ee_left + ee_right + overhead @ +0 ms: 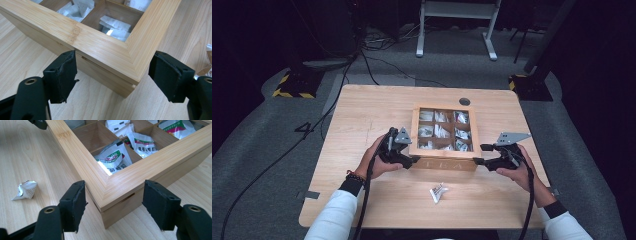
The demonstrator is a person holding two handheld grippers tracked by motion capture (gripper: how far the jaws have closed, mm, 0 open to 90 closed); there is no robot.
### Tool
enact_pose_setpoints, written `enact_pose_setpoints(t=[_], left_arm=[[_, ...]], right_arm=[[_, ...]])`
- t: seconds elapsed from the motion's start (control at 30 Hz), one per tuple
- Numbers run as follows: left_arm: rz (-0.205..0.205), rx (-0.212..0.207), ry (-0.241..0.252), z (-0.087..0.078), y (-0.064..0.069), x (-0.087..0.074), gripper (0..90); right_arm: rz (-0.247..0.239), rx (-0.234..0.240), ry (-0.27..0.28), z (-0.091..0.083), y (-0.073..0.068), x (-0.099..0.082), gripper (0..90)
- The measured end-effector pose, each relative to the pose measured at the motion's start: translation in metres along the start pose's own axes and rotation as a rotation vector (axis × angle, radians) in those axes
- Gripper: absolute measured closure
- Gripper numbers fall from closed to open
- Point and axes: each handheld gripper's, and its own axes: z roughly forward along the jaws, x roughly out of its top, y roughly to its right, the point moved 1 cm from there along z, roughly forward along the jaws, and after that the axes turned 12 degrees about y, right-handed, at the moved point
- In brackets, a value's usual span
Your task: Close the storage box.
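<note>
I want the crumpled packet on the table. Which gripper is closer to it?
About even, perhaps left. The left gripper sits up-left of the crumpled packet, the right gripper up-right, each at a front corner of the tea box.

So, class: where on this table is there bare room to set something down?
Free: the wide strip left of the tea box, and the band behind it up to the round hole. Crowded: the front, with both grippers at the box corners and a crumpled packet.
</note>
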Motion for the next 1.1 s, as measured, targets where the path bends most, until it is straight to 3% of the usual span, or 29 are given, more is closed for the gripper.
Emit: enact_pose_setpoints(t=[0.2,0.33,0.43,0.83,1.03,1.1], left_arm=[[0.024,0.014,-0.010,-0.002,0.003,0.003,23.1],[0.004,0.021,0.064,-0.013,0.002,0.007,25.1],[0.003,0.039,0.082,-0.020,0.001,0.011,25.8],[0.032,0.085,0.084,-0.039,0.012,0.017,20.5],[0.032,0.087,0.087,-0.048,0.016,0.013,17.0],[0.043,0.094,0.081,-0.053,0.018,0.010,16.9]], right_arm=[[-0.029,-0.022,0.000,0.001,-0.003,0.003,34.0],[-0.037,-0.031,0.001,0.000,-0.003,0.005,34.0],[-0.041,-0.037,0.002,-0.002,-0.004,0.006,33.9],[-0.109,-0.067,-0.009,-0.010,-0.016,0.016,30.8],[-0.132,-0.091,-0.007,-0.016,-0.018,0.018,29.4],[-0.155,-0.122,-0.012,-0.020,-0.021,0.018,28.2]])
